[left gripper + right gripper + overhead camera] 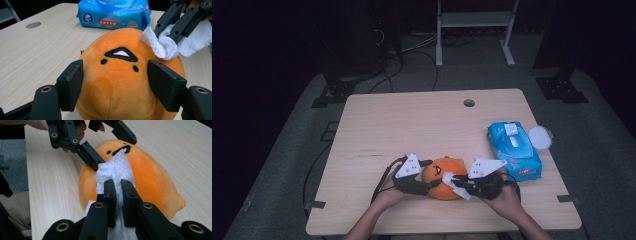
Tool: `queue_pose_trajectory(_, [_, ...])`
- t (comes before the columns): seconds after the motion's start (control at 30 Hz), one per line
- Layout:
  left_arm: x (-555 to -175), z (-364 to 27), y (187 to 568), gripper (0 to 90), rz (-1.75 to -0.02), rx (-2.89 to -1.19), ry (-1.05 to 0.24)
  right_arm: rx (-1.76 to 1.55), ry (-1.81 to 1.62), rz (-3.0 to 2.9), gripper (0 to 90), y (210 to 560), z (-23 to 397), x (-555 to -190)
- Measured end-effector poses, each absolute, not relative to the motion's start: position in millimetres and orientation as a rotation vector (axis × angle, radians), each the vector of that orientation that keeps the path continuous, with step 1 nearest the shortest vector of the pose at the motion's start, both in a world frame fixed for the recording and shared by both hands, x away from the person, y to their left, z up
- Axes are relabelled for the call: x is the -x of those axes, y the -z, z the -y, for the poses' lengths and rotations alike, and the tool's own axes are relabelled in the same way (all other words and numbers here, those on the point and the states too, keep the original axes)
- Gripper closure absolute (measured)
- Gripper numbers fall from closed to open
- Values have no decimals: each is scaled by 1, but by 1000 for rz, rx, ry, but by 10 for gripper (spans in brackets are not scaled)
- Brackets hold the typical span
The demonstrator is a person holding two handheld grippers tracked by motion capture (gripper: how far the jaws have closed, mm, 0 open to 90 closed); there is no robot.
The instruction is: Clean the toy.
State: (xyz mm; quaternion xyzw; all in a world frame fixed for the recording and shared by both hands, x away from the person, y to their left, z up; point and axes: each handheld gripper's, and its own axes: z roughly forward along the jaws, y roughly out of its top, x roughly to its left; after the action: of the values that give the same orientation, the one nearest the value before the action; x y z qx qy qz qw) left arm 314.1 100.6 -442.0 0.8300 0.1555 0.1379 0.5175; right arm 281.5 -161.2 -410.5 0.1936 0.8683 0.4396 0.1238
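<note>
Round orange plush toy with a stitched face [443, 178] sits at the table's [422, 120] near edge; soft, light, squashy, best clamped at its sides. Left gripper [115, 86] jaws are pressed on both flanks. Right gripper [118, 195] jaws are clamped on a white tissue [113, 168] laid against the plush. Blue wipes pack [514, 150] and white lid [539, 136] sit right, clear of the work.

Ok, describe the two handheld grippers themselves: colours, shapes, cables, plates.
Both are black. The left gripper and right gripper each carry a pale grey three-cornered plate with small dark holes on top. Jaws are flat rectangular black pads on linked arms with brass-coloured rivets. A black cable trails from each. No sleeves show on the forearms.
</note>
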Motion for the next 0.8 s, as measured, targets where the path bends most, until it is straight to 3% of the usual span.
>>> queue_pose_trajectory(0.37, [-315,-102,443,311,-373,-1988,-320,-709,-1247,-2489,824,419,199,-294])
queue_pose_trajectory(0.47, [-313,-103,439,205,-343,-1985,-304,-708,-1231,-2499,824,420,197,-294])
queue_pose_trajectory(0.53, [-313,-105,439,192,-325,-1981,-288,-705,-1221,-2498,823,421,196,-295])
queue_pose_trajectory(0.7, [-313,-106,440,313,-316,-2004,-303,-697,-1237,-2479,825,417,192,-292])
queue_pose_trajectory(0.8, [-317,-101,441,336,-370,-1971,-300,-642,-1276,-2481,824,411,179,-285])
